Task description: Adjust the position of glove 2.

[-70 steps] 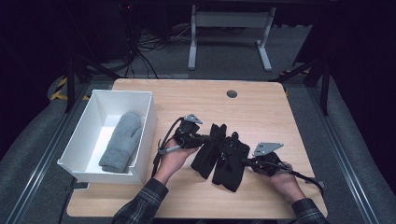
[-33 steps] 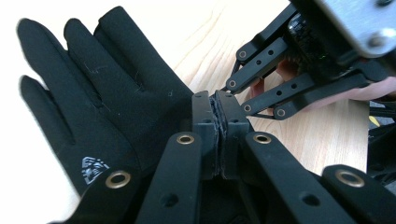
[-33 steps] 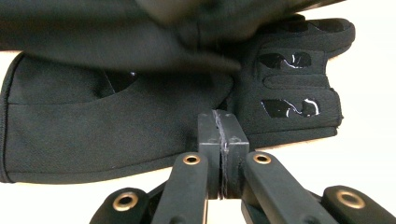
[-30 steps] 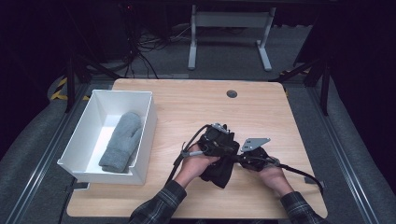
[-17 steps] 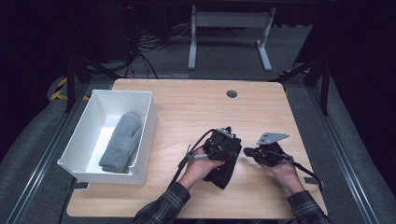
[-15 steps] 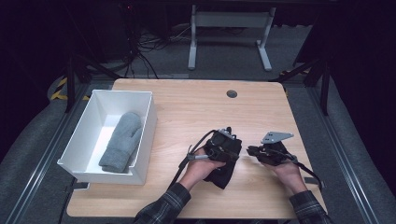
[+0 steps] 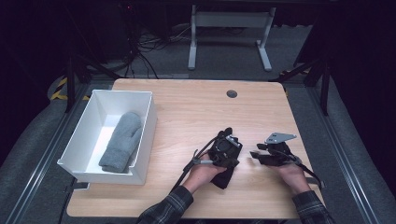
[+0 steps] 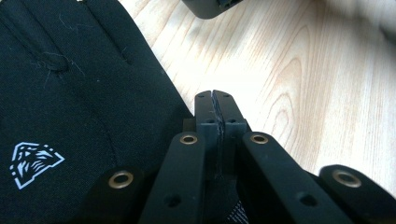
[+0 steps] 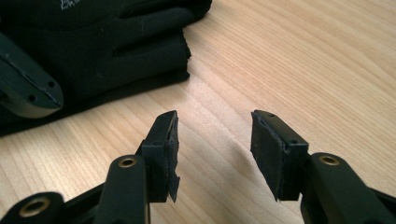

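We see white bin point(image 7: 140, 135) w/ grey mitten point(image 7: 122, 141) at table's 9 o'clock. Left gripper point(image 8: 216, 103), jaws pressed together, sits on black glove point(image 7: 223, 177) near 5 o'clock. Right gripper point(image 9: 214, 140), jaws spread over bare wood, just beside glove.

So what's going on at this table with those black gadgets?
A person holds a claw tool in each hand at a wooden table. The left claw is pressed shut beside a black glove, which lies folded on the table; whether it pinches the fabric is unclear. The right claw is open, empty, just to the glove's right. To the left, a white bin holds a grey mitten.
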Motion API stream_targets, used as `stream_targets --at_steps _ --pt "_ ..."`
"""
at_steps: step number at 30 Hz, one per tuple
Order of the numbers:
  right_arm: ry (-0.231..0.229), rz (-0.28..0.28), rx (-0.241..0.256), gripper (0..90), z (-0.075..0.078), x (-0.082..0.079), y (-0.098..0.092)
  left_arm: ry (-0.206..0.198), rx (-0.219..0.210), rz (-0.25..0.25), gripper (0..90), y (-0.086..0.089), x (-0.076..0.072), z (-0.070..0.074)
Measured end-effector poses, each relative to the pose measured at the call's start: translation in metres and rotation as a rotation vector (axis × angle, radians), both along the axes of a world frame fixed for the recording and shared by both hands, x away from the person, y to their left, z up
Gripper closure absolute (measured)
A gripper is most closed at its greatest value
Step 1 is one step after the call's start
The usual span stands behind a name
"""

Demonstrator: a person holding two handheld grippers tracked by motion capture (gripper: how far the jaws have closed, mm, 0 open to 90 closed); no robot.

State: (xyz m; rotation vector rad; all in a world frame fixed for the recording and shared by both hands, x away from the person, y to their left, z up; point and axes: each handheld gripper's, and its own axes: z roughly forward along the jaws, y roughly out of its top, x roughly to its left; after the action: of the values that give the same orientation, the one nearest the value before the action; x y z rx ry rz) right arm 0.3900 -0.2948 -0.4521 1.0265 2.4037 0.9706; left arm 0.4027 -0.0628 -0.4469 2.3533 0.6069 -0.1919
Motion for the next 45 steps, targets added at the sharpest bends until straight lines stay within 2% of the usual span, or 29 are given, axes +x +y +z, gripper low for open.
stream_targets --at_steps 4,8,18,23,25,27,33,35,36,38,42,43,45 --pt "0.003 0.005 -0.006 49.5 -0.002 0.0 0.0 -0.014 0.026 -0.008 90.0 0.006 -0.001 0.002" --pt "0.003 -0.01 -0.01 41.6 -0.004 0.001 -0.001 -0.025 0.049 -0.008 90.0 0.018 -0.005 0.003" --pt "0.003 0.0 -0.022 35.8 -0.007 0.002 0.002 -0.038 0.062 0.018 90.0 0.05 -0.009 0.004" --pt "-0.008 0.006 -0.017 35.1 -0.009 0.001 0.002 -0.068 0.114 0.013 90.0 0.063 -0.01 0.007" --pt "-0.015 0.006 -0.019 35.0 -0.009 0.0 0.002 -0.081 0.121 0.016 90.0 0.066 -0.01 0.007" --pt "-0.015 0.005 -0.013 33.8 -0.01 0.0 0.002 -0.078 0.122 0.03 90.0 0.073 -0.01 0.008" --pt "-0.011 0.005 0.001 31.4 -0.011 0.0 0.002 -0.096 0.126 0.049 90.0 0.083 -0.01 0.007" --pt "-0.007 0.003 0.008 30.6 -0.011 0.001 0.002 -0.097 0.128 0.043 90.0 0.083 -0.01 0.007" --pt "-0.018 0.007 0.035 29.1 -0.014 0.0 0.0 -0.106 0.138 0.03 90.0 0.084 -0.011 0.008" --pt "-0.027 0.01 0.051 28.1 -0.016 -0.001 -0.002 -0.113 0.14 0.016 90.0 0.084 -0.012 0.011" --pt "-0.026 0.006 0.054 27.2 -0.016 -0.001 -0.003 -0.135 0.127 0.009 90.0 0.084 -0.014 0.018" --pt "-0.026 0.003 0.052 26.3 -0.016 -0.001 -0.003 -0.14 0.117 0.009 89.1 0.084 -0.015 0.019" --pt "-0.027 0.001 0.05 25.2 -0.016 0.0 -0.003 -0.151 0.127 -0.004 83.4 0.085 -0.014 0.023"
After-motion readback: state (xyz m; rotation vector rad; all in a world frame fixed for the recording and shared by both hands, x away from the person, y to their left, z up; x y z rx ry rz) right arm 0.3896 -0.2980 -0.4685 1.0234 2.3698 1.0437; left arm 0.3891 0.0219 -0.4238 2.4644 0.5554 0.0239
